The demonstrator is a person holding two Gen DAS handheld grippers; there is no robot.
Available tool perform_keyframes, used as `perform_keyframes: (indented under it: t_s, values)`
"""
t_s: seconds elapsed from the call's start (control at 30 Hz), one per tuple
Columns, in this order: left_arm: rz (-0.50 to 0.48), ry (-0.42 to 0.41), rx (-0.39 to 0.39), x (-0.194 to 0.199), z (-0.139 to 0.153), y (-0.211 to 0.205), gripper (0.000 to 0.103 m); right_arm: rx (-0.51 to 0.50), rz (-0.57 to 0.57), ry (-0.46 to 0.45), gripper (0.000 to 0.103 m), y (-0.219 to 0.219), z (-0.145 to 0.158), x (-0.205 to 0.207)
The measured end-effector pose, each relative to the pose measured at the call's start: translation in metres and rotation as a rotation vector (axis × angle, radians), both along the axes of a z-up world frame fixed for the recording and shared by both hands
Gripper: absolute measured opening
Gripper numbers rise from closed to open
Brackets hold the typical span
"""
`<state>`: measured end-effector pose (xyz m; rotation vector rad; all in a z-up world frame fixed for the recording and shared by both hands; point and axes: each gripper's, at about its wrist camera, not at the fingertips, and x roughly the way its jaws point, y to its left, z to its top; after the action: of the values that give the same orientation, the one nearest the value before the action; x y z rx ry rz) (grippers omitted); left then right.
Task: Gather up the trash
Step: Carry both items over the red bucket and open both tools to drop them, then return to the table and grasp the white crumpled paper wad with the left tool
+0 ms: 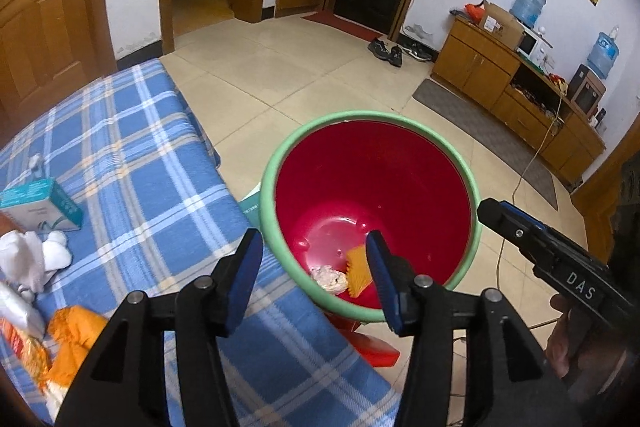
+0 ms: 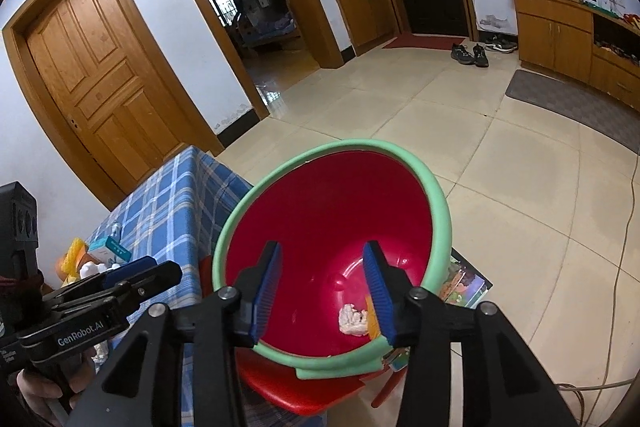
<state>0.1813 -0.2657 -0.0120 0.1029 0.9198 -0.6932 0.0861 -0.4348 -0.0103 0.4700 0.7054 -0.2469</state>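
Observation:
A red bin (image 1: pixel 372 187) with a green rim (image 2: pixel 436 211) stands beside the table with the blue plaid cloth (image 1: pixel 140 167). In its bottom lie a crumpled white tissue (image 1: pixel 330 278) (image 2: pixel 352 319) and an orange wrapper (image 1: pixel 358 269). My left gripper (image 1: pixel 314 247) hovers open over the bin's near rim and the table edge, with nothing between its fingers. Over the bin's mouth my right gripper (image 2: pixel 322 259) is also open and holds nothing. Each gripper shows in the other's view: the right gripper (image 1: pixel 504 215) and the left gripper (image 2: pixel 132 275).
On the cloth lie a teal and white box (image 1: pixel 40 205), white crumpled tissues (image 1: pixel 28 259), orange wrappers (image 1: pixel 76 331) and a silver packet (image 1: pixel 16 307). The bin sits on a red stool (image 2: pixel 304 391). A cable (image 2: pixel 624 247) runs over the tiled floor; wooden cabinets (image 1: pixel 500 79) line the right wall.

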Motion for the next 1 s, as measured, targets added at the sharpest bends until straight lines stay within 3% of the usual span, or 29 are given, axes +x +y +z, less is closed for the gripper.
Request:
perform_keyframes:
  t_s: [0.2,0.3,0.4,0.57,0.73,1.0]
  values:
    - [0.04,-0.001,-0.019,-0.008,0.009,0.026,0.054,0.015,0.019,-0.006,0.049,0.013,0.006,-0.01]
    - [0.071,-0.004,-0.036,-0.014,0.015,0.046,0.055,0.026,0.029,-0.01,0.055,0.019,0.008,-0.015]
    - [0.097,-0.007,-0.055,-0.018,0.02,0.06,0.06,0.048,0.046,-0.019,0.059,0.027,0.01,-0.019]
    - [0.152,-0.03,-0.04,-0.026,0.025,0.088,0.06,0.072,0.093,-0.01,0.061,0.043,0.008,-0.017]
    - [0.208,-0.046,-0.027,-0.032,0.024,0.118,0.061,0.067,0.122,-0.008,0.071,0.062,0.009,-0.019]
    - [0.318,-0.031,0.006,-0.035,0.011,0.159,0.062,0.066,0.169,0.003,0.071,0.085,0.007,-0.017]
